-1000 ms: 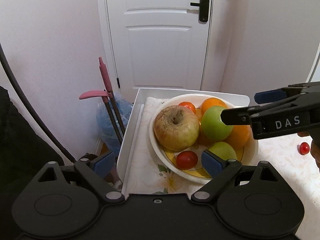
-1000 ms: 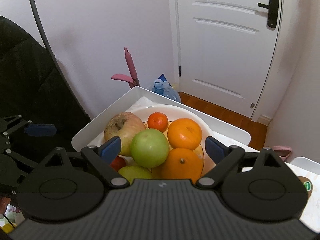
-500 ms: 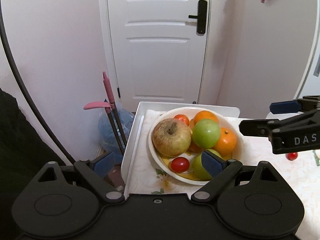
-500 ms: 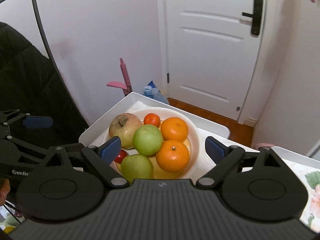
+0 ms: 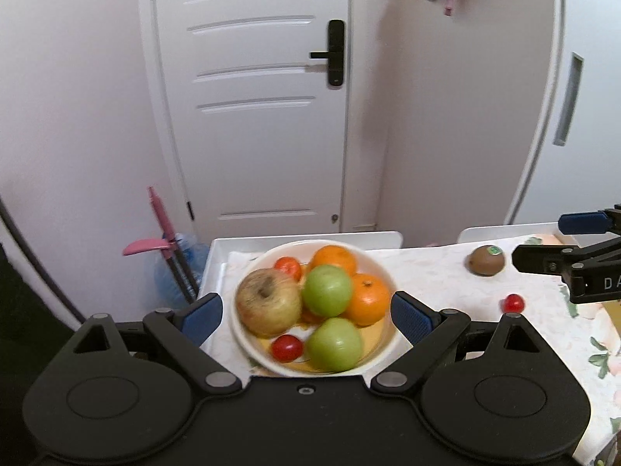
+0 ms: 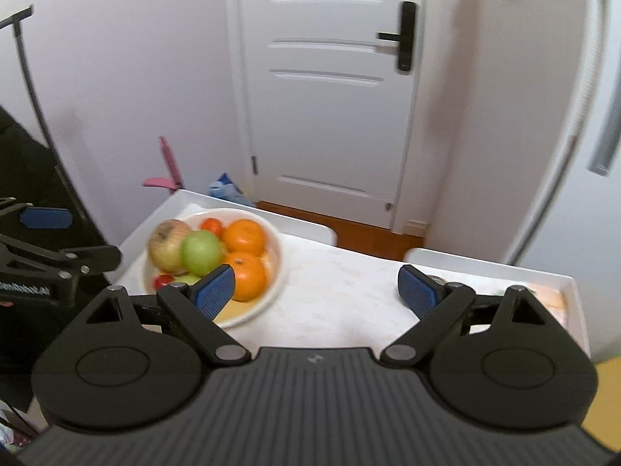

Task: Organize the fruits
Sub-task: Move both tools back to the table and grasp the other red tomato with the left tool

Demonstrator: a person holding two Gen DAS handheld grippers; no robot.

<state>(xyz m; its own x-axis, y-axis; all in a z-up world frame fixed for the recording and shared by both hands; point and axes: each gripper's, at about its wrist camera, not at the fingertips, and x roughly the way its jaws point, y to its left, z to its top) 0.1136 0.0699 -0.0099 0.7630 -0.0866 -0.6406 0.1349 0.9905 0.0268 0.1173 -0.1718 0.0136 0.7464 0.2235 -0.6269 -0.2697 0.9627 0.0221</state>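
Two grippers up and both empty-handed. Over at the left end of the bench (image 5: 438, 283), the white bowl (image 5: 382, 272) sits near the far-left corner, piled with a russet apple (image 5: 268, 302), two green apples (image 5: 327, 290), two oranges (image 5: 366, 299), a small tangerine (image 5: 288, 267) and a cherry tomato (image 5: 286, 347). Left gripper (image 5: 306, 312) hangs just short of the bowl's near rim, jaws spread wide, nothing between them. Moving right: a loose cherry tomato (image 5: 513, 303) lies on the floral cloth mid-bench, apart from the bowl, and a kiwi (image 5: 486, 259) with a green sticker rests nearer the far edge. Right gripper (image 6: 316, 291) is above open cloth to the right of the bowl, jaws wide too, gripping nothing.
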